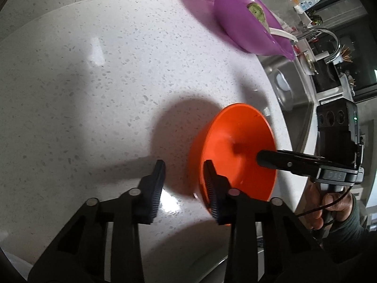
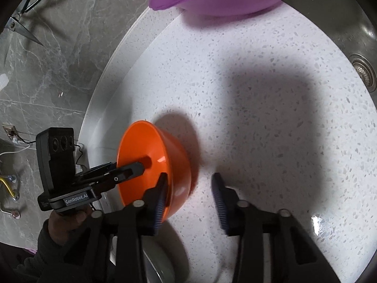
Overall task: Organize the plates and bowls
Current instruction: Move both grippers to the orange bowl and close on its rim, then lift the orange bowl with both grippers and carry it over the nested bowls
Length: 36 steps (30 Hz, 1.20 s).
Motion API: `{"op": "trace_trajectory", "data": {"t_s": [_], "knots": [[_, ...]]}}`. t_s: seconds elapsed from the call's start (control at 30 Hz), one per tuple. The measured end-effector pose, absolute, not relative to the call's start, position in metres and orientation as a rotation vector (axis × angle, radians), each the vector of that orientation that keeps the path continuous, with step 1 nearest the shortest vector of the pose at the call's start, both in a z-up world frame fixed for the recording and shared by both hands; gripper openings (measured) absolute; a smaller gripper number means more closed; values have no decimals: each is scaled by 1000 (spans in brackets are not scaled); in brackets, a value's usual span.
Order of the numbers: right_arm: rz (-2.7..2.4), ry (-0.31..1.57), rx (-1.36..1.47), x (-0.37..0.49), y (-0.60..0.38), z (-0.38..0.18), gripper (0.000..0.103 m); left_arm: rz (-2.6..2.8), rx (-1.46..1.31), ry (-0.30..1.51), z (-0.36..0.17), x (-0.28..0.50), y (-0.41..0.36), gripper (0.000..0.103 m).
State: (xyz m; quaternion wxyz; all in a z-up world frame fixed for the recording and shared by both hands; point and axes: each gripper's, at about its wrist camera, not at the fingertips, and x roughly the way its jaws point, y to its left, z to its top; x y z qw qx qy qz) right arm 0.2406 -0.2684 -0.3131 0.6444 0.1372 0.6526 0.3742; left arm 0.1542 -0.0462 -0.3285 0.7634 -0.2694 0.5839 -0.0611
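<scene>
The orange bowl (image 1: 238, 151) is tipped on its side near the tabletop's (image 1: 94, 94) edge by the sink (image 1: 289, 89), its open face turned toward the person's side. In the left wrist view the left claw (image 1: 185, 188) has one finger (image 1: 213, 186) in front of the bowl's rim and the other over bare tabletop; its jaws are parted with nothing pressed between them. The right claw (image 2: 192, 197) looks the same in its own view: one finger (image 2: 160, 202) in front of the bowl's rim, the other finger well clear, so it grips nothing visible. Seen from the opposite camera, each claw pokes into the bowl's hollow.

Farther along the same edge rests a purple bowl (image 1: 249, 18) with a green vegetable stalk (image 1: 256, 11) in it. No plates are clearly visible and nothing is stacked, so the sorting appears barely begun: the orange bowl is not yet secured, let alone put away.

The left claw's body reads "GenRobot.AI" (image 2: 76, 198) in the right wrist view. Bottle labels by the tap (image 1: 327, 40) are too small to read.
</scene>
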Motion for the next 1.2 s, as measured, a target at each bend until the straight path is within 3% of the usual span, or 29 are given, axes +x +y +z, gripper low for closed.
{"op": "trace_trajectory", "data": {"t_s": [0.1,0.5,1.2], "knots": [[883,1488,329,240,-265,-311,21,-142,-566,1269,-326,159,-56,15],[857,1496,361,242,-262,-297,19,-119,-591,1256,-310,160,-55,12],[946,1411,319,211,-262,-213,19,-103,-556,1152,-205,118,-61,12]]}}
